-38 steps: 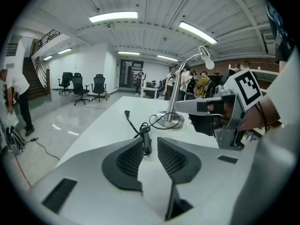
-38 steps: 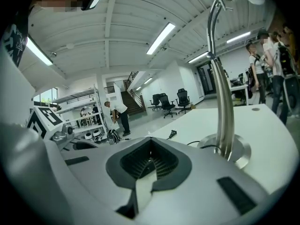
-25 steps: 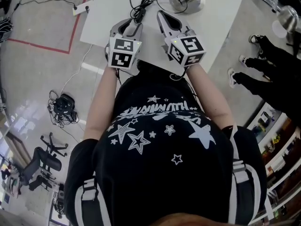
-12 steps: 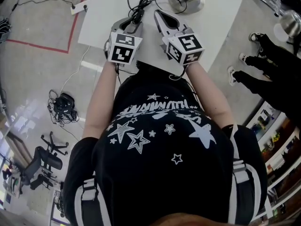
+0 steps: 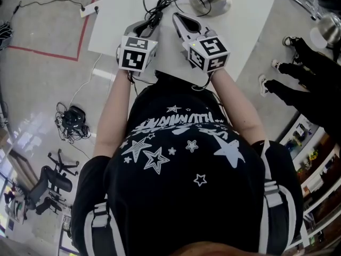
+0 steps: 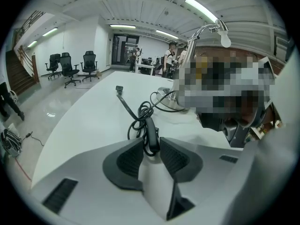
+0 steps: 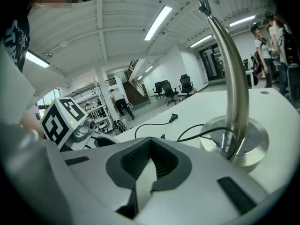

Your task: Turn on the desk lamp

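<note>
**Cord switch sits between the left fingers, long axis in line with them**

The inline switch of the desk lamp lies on the white bench at 12 o'clock from the left gripper, its near end already between the fingers. Its long axis runs 12 to 6, along the fingers rather than across them. The left fingers are slightly spread and bracket the switch, and it is unclear whether the pads touch it. By this reading the left gripper is the nearer one, and only a short squeeze or press is left.

The black cord loops just beyond the switch and crowds the tips at 11 o'clock. The lamp base stands at 1 o'clock, near but apart. The right gripper, fingers pressed together on nothing, points at the base at its 2 o'clock.
</note>
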Motion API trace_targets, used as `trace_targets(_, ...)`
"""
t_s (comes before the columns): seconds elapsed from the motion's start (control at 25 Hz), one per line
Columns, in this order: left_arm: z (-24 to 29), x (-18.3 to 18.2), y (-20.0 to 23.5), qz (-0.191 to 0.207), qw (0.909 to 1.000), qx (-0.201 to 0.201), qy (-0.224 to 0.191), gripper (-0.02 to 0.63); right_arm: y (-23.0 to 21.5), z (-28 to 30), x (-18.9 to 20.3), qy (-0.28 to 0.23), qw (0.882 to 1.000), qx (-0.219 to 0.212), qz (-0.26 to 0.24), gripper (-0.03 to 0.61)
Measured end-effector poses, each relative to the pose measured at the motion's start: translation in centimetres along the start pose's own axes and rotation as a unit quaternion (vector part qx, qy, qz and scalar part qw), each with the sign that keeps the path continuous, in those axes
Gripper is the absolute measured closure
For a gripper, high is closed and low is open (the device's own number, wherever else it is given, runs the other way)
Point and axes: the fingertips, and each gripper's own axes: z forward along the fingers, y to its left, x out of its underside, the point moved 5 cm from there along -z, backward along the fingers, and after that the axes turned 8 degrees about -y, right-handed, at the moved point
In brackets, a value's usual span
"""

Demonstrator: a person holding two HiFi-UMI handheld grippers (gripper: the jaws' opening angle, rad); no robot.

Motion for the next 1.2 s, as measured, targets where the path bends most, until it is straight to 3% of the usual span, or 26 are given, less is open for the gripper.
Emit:
trace_targets(0.2,-0.1,0.1,-0.4,0.005,1.0,-0.005,0.005,0.491,0.4,0.5,1.8,0.053,0.998,-0.04,-0.004,0.575)
trace_targets(0.48,-0.3,0.1,0.2,0.002,0.9999,0.003,0.014,0.494,1.6,2.5,3.1,0.113,0.988,-0.089,-0.062,0.575)
trace_targets(0.88,-0.2,-0.4,0.1,-0.002,0.9998,0.012,0.017,0.494,2.4,3.5,3.4,0.169,0.968,-0.106,-0.149,0.575)
trace_targets(1.2,-0.3,-0.5,0.2,0.002,0.9994,0.02,0.027,0.499,2.5,3.9,3.3,0.169,0.968,-0.108,-0.15,0.575)
